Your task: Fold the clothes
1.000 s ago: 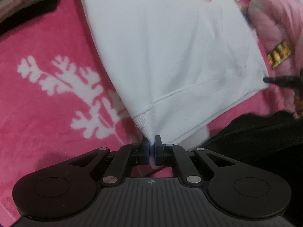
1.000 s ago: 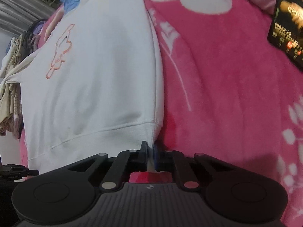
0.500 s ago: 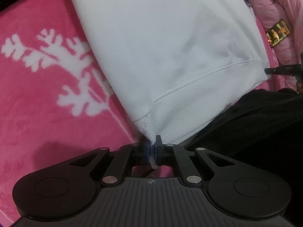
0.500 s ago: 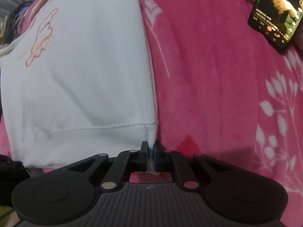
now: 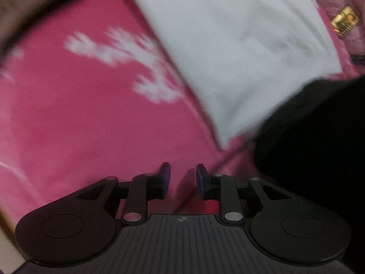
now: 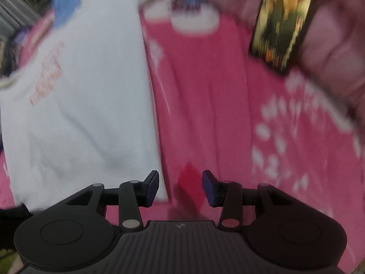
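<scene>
My left gripper (image 5: 181, 178) pointed steeply down over the pink floral blanket (image 5: 79, 125), its jaws opening with nothing between them; the near corner of the white sweatshirt (image 5: 228, 57) lay just beyond the fingertips, clear of both pads. My right gripper (image 6: 180, 187) was likewise opening and empty: its left pad sat over the sweatshirt's (image 6: 79, 114) hem corner without pressing on it, and only blanket (image 6: 205, 114) showed in the gap.

The sweatshirt lay flat on the blanket, printed side up, hem toward me. In the left view a black garment (image 5: 319, 148) overlapped part of the hem. A phone (image 6: 282, 22) with a lit screen lay farther off on the right.

Judgement: this was the release after laying the garment out. To do it well, I needed both pads fully clear of the hem before lifting away, so the cloth would not drag and wrinkle.
</scene>
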`<state>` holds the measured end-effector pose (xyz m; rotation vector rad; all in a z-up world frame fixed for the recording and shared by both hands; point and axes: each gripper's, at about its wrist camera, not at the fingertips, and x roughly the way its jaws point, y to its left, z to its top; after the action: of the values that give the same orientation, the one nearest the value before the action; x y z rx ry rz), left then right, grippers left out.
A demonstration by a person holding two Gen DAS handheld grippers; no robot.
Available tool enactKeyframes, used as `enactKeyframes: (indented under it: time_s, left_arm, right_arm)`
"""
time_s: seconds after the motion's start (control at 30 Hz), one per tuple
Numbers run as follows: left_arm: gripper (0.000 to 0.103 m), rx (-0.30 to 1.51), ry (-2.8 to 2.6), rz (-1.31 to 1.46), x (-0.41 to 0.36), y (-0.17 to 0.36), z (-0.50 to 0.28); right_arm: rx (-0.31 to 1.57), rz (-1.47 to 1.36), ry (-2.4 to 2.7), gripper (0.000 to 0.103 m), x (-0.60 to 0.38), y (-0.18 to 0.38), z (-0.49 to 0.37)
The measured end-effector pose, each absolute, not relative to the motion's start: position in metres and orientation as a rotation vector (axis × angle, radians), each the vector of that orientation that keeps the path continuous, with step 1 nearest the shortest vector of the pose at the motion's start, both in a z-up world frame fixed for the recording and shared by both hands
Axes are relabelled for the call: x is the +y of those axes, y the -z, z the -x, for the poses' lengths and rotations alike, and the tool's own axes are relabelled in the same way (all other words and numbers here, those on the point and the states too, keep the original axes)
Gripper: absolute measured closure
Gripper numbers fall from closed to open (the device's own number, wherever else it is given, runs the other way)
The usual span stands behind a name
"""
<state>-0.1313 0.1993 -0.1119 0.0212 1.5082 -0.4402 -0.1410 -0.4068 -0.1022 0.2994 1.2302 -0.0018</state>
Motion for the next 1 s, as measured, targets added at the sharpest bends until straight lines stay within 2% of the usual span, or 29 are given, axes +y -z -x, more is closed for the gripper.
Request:
enactKeyframes:
  time_s: [0.17,0.4,0.73,0.83,0.93,1.0]
  left_arm:
    - [0.077,1.239,0.242,-0.031,0.227,0.064,0.101]
    - [0.068,0.897,-0.200,-0.064,0.302,0.023,0.062]
    - [0.067,0.748,-0.125,0.378,0.380,0.005,0.065]
    - [0.062,0.673,-0.032,0.465,0.394,-0.009,0.088]
    - [0.053,0.609,-0.026,0.422,0.395,-0.024,0.091]
    - [0.052,0.611,-0.108,0.261,0.387,-0.022,0.080]
  right_arm:
    - [1.044,-0.288,-0.114,0.058,-0.380,0.069,0.116]
    - [0.903,-0.268,-0.340,0.058,-0.296,0.056,0.063]
    - [0.884,-0.349,-0.540,0.058,-0.182,0.071,-0.007]
    - [0.897,-0.341,-0.577,0.058,-0.153,0.072,-0.023]
    - [0.914,-0.328,-0.604,0.058,-0.130,0.076,-0.033]
    - [0.928,-0.333,-0.616,0.058,-0.120,0.079,-0.036]
